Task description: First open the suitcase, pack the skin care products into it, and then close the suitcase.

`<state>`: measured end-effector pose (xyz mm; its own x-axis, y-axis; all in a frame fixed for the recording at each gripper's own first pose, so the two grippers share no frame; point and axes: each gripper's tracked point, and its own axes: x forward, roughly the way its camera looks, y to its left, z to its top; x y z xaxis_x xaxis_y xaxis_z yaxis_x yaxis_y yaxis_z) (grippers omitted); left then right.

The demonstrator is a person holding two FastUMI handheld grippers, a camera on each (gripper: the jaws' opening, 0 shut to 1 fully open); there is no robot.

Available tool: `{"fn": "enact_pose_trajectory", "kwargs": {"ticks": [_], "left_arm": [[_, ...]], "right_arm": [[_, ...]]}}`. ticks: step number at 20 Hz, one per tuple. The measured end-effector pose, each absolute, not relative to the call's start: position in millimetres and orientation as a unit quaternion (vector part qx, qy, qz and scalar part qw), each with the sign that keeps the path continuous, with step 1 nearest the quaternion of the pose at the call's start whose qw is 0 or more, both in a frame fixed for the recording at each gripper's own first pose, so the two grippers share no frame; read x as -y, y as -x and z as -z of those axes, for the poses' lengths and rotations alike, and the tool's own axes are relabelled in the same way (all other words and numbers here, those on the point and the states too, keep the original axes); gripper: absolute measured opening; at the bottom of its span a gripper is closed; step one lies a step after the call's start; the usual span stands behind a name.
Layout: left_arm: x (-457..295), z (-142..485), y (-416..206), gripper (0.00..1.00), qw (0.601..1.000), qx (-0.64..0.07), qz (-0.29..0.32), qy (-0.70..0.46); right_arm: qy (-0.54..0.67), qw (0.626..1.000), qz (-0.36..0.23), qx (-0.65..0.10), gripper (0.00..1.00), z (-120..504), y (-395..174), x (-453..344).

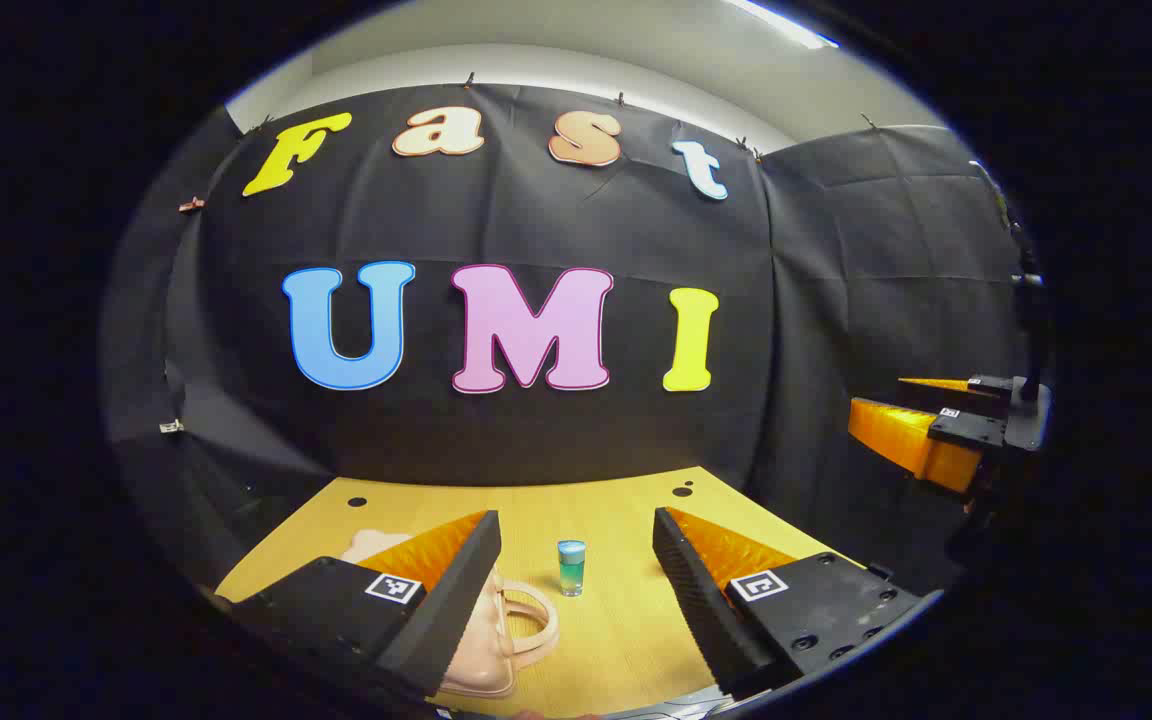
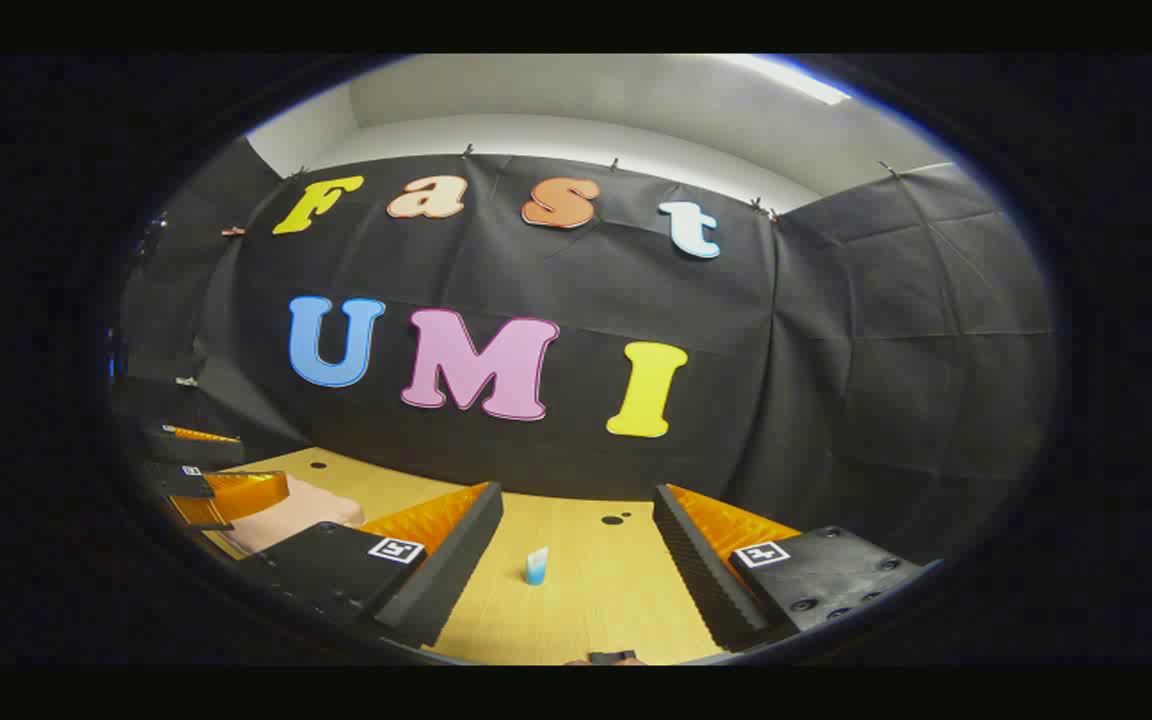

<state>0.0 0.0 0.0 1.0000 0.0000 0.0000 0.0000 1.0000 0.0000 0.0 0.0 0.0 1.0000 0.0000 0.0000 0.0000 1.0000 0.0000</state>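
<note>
Left gripper view shows my left tongs [image 1: 576, 560] released, its fingers wide apart above the wooden table [image 1: 626, 620]. Between them stands a small blue-green bottle [image 1: 571, 567], not touched. The pink suitcase [image 1: 496, 640] lies closed just beside the left finger, partly hidden under it. My right tongs [image 2: 576, 545] is also released, and a small blue tube [image 2: 536, 566] stands on the table between its fingers, apart from both.
</note>
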Motion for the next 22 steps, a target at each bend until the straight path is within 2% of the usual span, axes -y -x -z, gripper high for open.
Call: {"fn": "enact_pose_trajectory", "kwargs": {"ticks": [1, 4, 6, 10, 22], "left_arm": [[2, 1, 0, 0.96, 1.0, -0.001, 0.004, 0.001], [6, 2, -2, 0.96, 1.0, -0.004, 0.011, -0.004], [7, 1, -1, 0.96, 1.0, -0.001, 0.013, -0.01], [6, 5, -3, 0.96, 1.0, -0.006, 0.011, -0.005], [-8, 28, -9, 0.96, 1.0, -0.027, 0.009, -0.01]], "right_arm": [[0.001, 1.0, 0.003, -0.001, 0.98, 0, 0, 2], [0.002, 1.0, 0.0, -0.001, 0.94, 1, -1, 1], [0.007, 1.0, -0.002, 0.002, 0.98, 0, -1, 2], [-0.001, 1.0, -0.01, 0.002, 0.94, 2, -4, -1], [0.009, 1.0, -0.015, -0.004, 0.94, 1, -9, -5]]}}
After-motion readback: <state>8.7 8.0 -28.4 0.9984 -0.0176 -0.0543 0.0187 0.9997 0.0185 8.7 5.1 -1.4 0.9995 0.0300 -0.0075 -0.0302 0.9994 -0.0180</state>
